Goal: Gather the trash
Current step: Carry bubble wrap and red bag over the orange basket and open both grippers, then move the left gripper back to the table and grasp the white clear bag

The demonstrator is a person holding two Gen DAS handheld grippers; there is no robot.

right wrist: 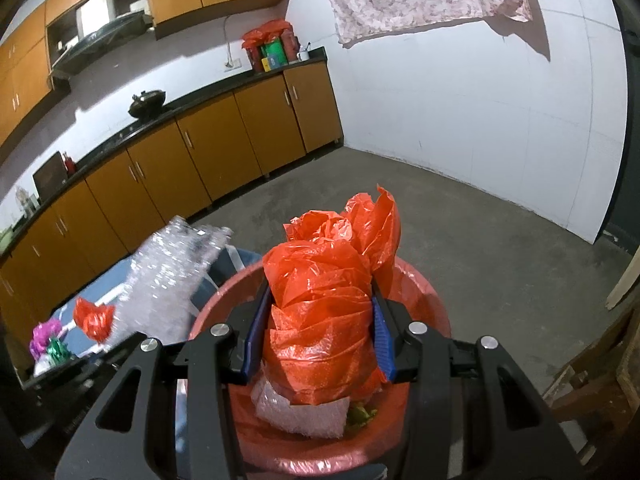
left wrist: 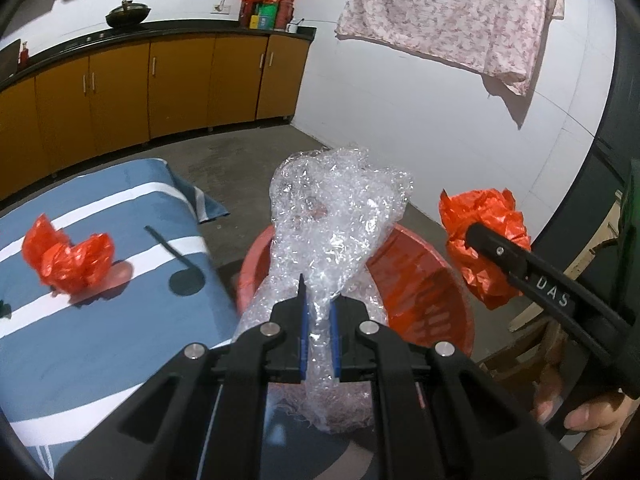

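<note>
My left gripper is shut on a wad of clear bubble wrap and holds it over the red plastic basin. My right gripper is shut on a crumpled orange plastic bag above the same basin; it shows in the left wrist view at the right. In the basin lie a piece of bubble wrap and a green scrap. Another orange bag lies on the blue striped cloth.
Purple and green foil scraps lie on the cloth's far end. Brown kitchen cabinets line the back wall. A flowered cloth hangs on the white wall. Wooden furniture stands at the right. The floor is bare concrete.
</note>
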